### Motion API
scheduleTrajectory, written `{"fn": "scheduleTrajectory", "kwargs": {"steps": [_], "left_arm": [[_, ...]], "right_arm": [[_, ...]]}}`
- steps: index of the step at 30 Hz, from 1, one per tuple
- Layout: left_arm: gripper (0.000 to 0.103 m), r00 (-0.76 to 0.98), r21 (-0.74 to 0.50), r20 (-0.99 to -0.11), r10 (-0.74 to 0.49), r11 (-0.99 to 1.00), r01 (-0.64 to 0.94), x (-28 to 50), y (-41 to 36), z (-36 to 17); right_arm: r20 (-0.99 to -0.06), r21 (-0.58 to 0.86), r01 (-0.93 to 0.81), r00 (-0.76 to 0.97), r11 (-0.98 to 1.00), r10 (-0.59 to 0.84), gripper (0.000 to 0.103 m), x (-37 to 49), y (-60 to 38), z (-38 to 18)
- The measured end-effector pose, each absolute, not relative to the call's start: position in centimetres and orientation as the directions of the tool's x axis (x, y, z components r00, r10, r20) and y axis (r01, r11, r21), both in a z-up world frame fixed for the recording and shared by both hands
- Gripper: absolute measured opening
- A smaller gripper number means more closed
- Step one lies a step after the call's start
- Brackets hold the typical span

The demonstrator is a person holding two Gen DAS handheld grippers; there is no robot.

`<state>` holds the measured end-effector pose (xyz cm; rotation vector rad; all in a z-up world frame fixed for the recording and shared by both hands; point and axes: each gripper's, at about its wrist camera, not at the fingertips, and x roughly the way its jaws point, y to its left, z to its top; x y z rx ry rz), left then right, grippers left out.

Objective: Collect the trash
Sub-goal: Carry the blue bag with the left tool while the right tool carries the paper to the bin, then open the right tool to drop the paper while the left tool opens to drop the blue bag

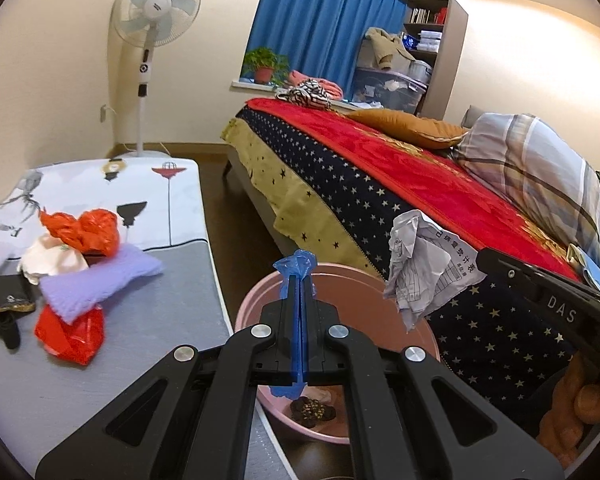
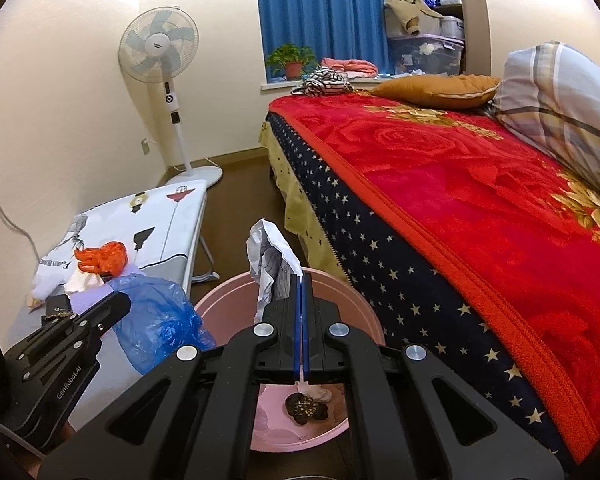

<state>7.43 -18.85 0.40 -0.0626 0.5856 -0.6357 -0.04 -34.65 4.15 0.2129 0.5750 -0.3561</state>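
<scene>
A pink basin stands on the floor between the low table and the bed, also in the right wrist view; a dark flowery item and pale scraps lie in it. My left gripper is shut on a blue plastic bag above the basin; the bag hangs full in the right wrist view. My right gripper is shut on a crumpled printed paper, which also shows in the left wrist view, over the basin's rim.
The low table at the left carries orange plastic bags, a red bag, a lilac cloth, a white wrapper and a black sock. The bed with a red blanket fills the right. A standing fan is by the wall.
</scene>
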Motion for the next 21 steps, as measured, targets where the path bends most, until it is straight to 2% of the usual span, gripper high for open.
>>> {"fn": "scheduleTrajectory", "kwargs": {"steps": [14, 17, 19, 20, 21], "left_arm": [[0.000, 0.614, -0.237, -0.531, -0.584, 0.798, 0.554, 8.2, -20.2, -0.5], [0.001, 0.608, -0.233, -0.540, -0.582, 0.798, 0.556, 8.2, -20.5, -0.7], [0.006, 0.603, -0.232, -0.548, -0.580, 0.798, 0.557, 8.3, -20.5, -0.8], [0.009, 0.604, -0.229, -0.550, -0.576, 0.800, 0.555, 8.3, -20.4, -0.8], [0.017, 0.607, -0.226, -0.552, -0.573, 0.803, 0.552, 8.2, -20.3, -0.8]], "right_arm": [[-0.575, 0.102, 0.406, 0.769, 0.908, -0.279, 0.001, 0.3, -35.3, 3.7], [-0.587, 0.105, 0.425, 0.756, 0.899, -0.290, 0.007, 0.3, -35.8, 3.4], [-0.586, 0.108, 0.435, 0.755, 0.894, -0.296, 0.026, 0.2, -35.8, 3.4], [-0.581, 0.105, 0.437, 0.756, 0.893, -0.301, 0.031, 0.2, -35.7, 3.5], [-0.576, 0.100, 0.436, 0.759, 0.894, -0.305, 0.037, 0.1, -35.6, 3.5]]}}
